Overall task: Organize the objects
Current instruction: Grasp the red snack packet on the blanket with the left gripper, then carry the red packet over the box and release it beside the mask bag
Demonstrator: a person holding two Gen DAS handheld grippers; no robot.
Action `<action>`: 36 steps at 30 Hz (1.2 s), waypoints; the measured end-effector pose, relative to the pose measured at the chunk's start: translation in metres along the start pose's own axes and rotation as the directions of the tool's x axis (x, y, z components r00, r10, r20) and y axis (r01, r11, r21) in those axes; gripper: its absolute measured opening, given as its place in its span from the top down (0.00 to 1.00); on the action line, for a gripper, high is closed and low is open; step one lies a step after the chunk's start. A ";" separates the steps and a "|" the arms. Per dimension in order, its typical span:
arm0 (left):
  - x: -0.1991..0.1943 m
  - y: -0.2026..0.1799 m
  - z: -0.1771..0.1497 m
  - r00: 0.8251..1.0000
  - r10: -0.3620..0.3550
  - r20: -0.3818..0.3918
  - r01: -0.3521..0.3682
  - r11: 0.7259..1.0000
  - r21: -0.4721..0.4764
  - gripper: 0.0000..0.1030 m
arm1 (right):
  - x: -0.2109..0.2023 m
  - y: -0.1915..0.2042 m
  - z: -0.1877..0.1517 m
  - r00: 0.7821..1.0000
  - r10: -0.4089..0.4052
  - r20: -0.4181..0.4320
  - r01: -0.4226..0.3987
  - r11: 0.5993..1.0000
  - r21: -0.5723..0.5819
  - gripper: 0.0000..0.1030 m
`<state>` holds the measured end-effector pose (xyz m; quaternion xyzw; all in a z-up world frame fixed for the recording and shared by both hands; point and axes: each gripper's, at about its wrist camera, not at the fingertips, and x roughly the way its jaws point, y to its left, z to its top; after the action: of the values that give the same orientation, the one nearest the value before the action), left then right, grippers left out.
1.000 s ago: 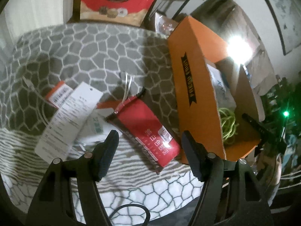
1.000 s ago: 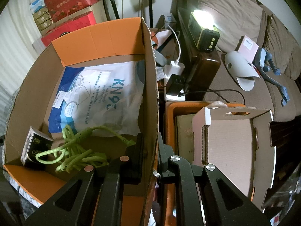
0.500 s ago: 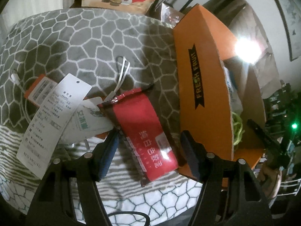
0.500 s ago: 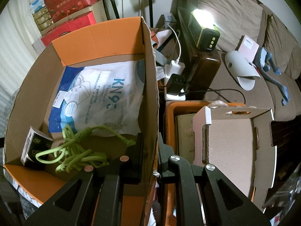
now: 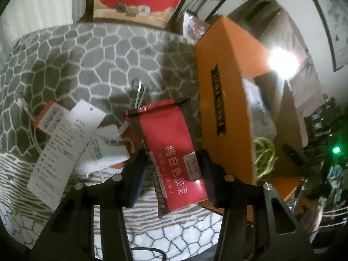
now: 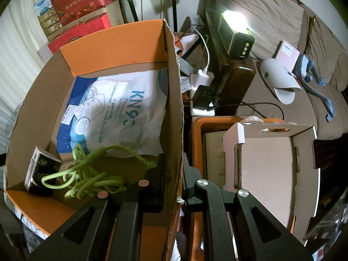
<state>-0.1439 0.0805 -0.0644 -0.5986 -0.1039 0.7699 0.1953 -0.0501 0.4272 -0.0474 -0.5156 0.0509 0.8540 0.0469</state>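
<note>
Box point(image 6: 91, 50) already has a mask bag point(image 6: 121, 113), green cable point(image 6: 87, 174) and small carton inside. Left gripper point(image 5: 171, 169) closing round the red packet point(image 5: 174, 152) on the blanket, probably not squeezing yet. Right gripper point(image 6: 173, 180) clamped on the box wall. Paper tags point(image 5: 65, 139) remain.

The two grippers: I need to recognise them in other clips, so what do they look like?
The left gripper and the right gripper are both matte black, with angular arms with triangular cut-outs and flat rectangular pads. Left has silver pivot screws; right has copper-coloured and silver ones. No hands or sleeves are visible.
</note>
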 end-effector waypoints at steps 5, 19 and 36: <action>-0.033 -0.011 0.007 0.997 -0.004 0.081 0.001 1.000 0.026 0.57 | 0.000 0.000 0.000 1.000 0.001 0.000 -0.001 1.000 0.001 0.88; -0.070 -0.078 0.035 0.992 -0.022 0.128 -0.001 0.983 0.182 0.56 | 0.000 0.000 0.000 1.000 -0.001 -0.001 0.001 1.000 -0.001 0.89; 0.010 -0.153 0.057 0.990 0.127 0.056 -0.138 0.931 0.337 0.56 | 0.001 0.001 -0.001 1.000 -0.001 -0.002 0.001 1.000 -0.003 0.89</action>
<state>-0.1736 0.2272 0.0016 -0.5488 0.0679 0.7975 0.2414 -0.0498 0.4262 -0.0485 -0.5166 0.0492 0.8536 0.0463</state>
